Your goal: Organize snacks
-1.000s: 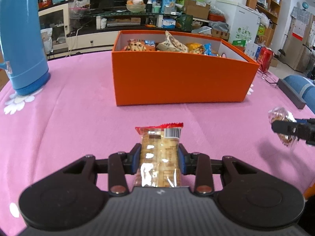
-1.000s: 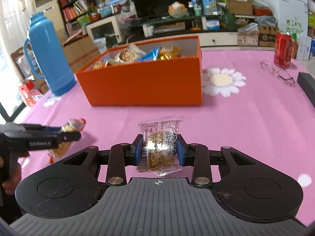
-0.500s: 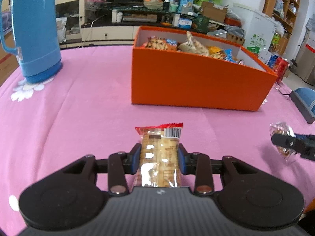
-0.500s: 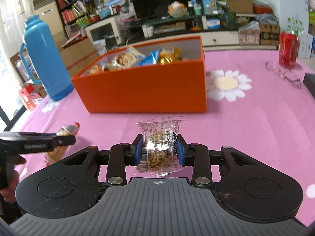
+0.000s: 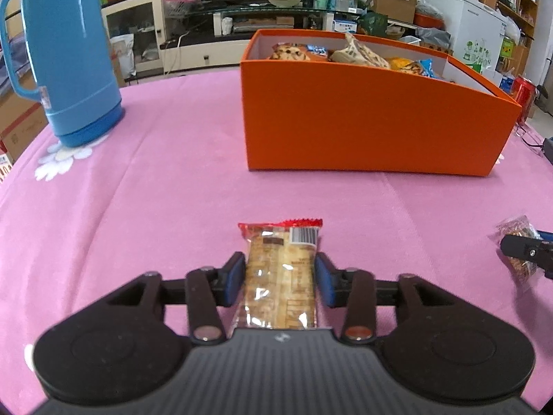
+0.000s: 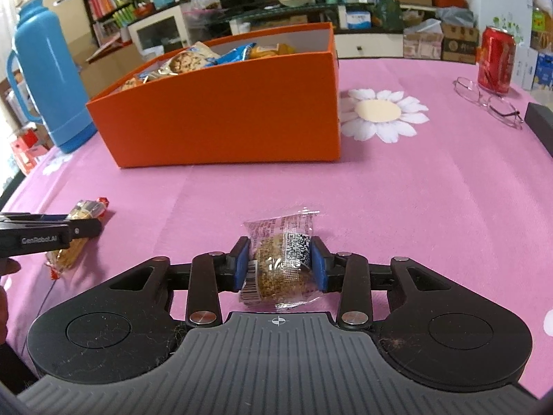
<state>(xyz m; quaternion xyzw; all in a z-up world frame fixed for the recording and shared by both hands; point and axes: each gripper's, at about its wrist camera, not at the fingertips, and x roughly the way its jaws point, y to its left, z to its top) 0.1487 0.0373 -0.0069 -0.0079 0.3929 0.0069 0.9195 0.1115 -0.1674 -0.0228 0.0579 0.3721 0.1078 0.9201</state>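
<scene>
The long cracker pack [image 5: 281, 276] lies on the pink tablecloth [image 5: 155, 190] between the jaws of my left gripper [image 5: 280, 278], which are opening and no longer press it. The round cake pack [image 6: 280, 266] lies between the jaws of my right gripper [image 6: 279, 265], also opening; if the pads still touch it I cannot tell. The orange box [image 5: 363, 124] with snacks stands further on the cloth, well apart from both.
</scene>
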